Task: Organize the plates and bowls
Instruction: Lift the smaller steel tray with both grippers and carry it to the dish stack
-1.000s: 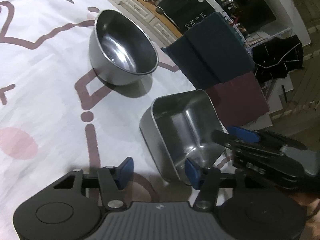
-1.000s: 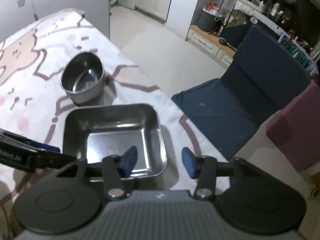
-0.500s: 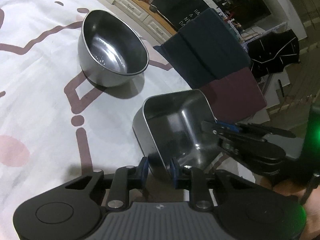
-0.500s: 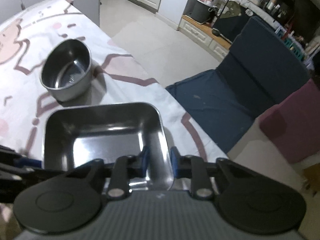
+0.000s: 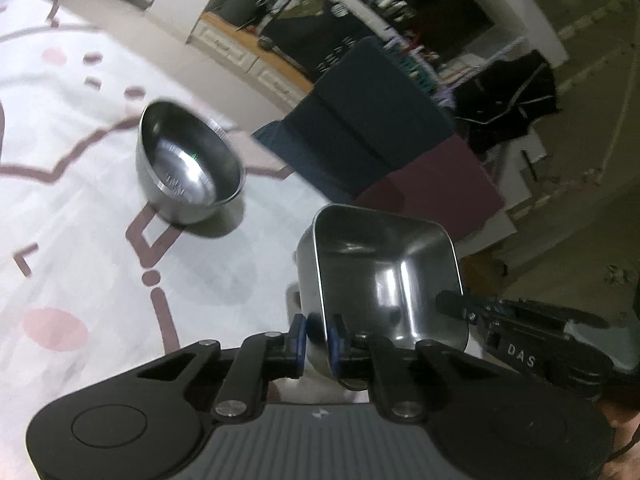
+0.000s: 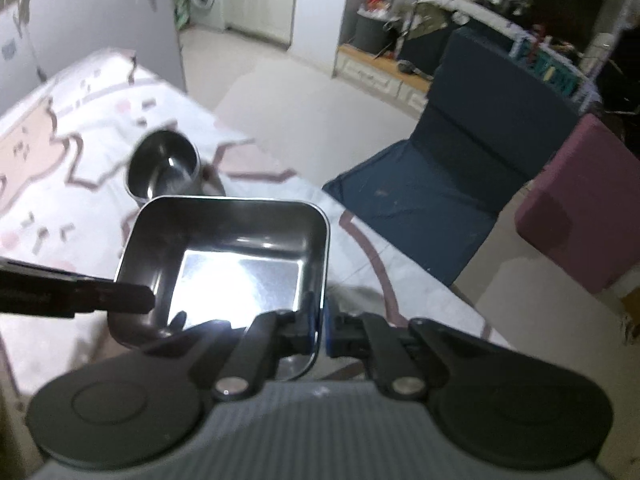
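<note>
A square steel tray (image 5: 384, 264) hangs a little above the tablecloth, gripped from two sides. My left gripper (image 5: 317, 336) has the tray's near-left wall between its blue pads and its jaws are still closing on it. My right gripper (image 6: 318, 320) is shut on the right rim of the tray (image 6: 240, 264). Each gripper shows in the other's view as a black tip at the tray's edge: the right gripper (image 5: 452, 302) and the left gripper (image 6: 132, 298). A round steel bowl (image 5: 188, 168) stands empty on the cloth behind the tray, also in the right wrist view (image 6: 164, 164).
The table wears a white cloth with pink cartoon markings (image 5: 60, 240); its edge runs just right of the tray. Beyond that edge, on the floor, lie a dark blue folded mat (image 6: 460, 168) and a maroon cushion (image 6: 580, 208).
Both grippers closed on the tray's walls, then lifted it off the cloth. The tray now sits higher in both views and partly covers the round bowl in the right wrist view.
</note>
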Demonstrator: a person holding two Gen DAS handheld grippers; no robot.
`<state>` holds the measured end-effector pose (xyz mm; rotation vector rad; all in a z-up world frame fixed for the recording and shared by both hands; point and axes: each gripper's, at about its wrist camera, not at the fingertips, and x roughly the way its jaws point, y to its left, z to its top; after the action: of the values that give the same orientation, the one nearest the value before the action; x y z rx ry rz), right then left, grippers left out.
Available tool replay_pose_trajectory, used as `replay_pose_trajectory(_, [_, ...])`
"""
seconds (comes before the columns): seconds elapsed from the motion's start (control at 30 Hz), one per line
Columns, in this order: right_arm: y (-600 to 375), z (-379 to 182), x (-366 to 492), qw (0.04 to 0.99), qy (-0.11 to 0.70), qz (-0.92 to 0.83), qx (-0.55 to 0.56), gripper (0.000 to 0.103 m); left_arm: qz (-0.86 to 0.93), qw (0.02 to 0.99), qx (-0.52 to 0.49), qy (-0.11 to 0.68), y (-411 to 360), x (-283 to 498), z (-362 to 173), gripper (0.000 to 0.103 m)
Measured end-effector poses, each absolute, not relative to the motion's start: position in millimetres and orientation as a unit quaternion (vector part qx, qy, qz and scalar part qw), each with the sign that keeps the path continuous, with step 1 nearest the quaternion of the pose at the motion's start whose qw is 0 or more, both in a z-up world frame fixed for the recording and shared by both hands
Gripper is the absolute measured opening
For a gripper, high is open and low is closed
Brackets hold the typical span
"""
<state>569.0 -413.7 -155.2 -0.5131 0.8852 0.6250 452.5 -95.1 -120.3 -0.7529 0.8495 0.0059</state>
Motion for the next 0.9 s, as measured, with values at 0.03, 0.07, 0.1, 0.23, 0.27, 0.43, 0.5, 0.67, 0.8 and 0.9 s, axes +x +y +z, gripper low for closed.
replay_pose_trajectory(0.03, [-417.6, -148.0, 562.2, 0.83, 0.413, 0.292, -0.235, 0.005, -0.002, 0.847, -0.353, 0.399, -96.2, 447.5, -113.1, 0.012])
replay_pose_trajectory(0.07, [-421.8, -140.0, 554.4, 0.835, 0.41, 0.289, -0.226, 0.005, -0.007, 0.85, -0.348, 0.396, -96.7, 442.7, -105.3, 0.012])
replay_pose_trajectory(0.1, [-425.3, -132.2, 546.0, 0.839, 0.407, 0.286, -0.22, 0.005, -0.012, 0.853, -0.343, 0.393, -97.9, 437.0, -97.9, 0.011])
replay_pose_trajectory(0.23, [-438.5, -103.9, 505.7, 0.858, 0.393, 0.268, -0.193, 0.005, -0.031, 0.859, -0.333, 0.389, -102.2, 414.7, -75.9, 0.009])
replay_pose_trajectory(0.27, [-440.9, -97.8, 494.5, 0.863, 0.39, 0.263, -0.187, 0.005, -0.035, 0.859, -0.332, 0.388, -103.0, 408.7, -70.2, 0.008])
replay_pose_trajectory(0.43, [-454.9, -73.0, 436.4, 0.882, 0.382, 0.228, -0.153, 0.005, -0.067, 0.87, -0.304, 0.382, -112.7, 375.7, -47.2, 0.007])
replay_pose_trajectory(0.5, [-461.5, -66.8, 411.4, 0.888, 0.381, 0.214, -0.146, 0.006, -0.08, 0.872, -0.294, 0.383, -116.7, 361.8, -39.6, 0.007])
replay_pose_trajectory(0.67, [-480.4, -64.7, 352.4, 0.904, 0.377, 0.18, -0.094, 0.006, -0.111, 0.884, -0.246, 0.382, -128.6, 323.5, -27.7, 0.008])
replay_pose_trajectory(0.8, [-489.6, -69.1, 309.1, 0.908, 0.378, 0.165, -0.068, 0.006, -0.135, 0.881, -0.225, 0.393, -131.1, 293.8, -33.4, 0.007])
replay_pose_trajectory(0.9, [-495.9, -75.7, 277.6, 0.908, 0.383, 0.159, -0.061, 0.007, -0.149, 0.876, -0.212, 0.406, -133.0, 272.6, -44.1, 0.007])
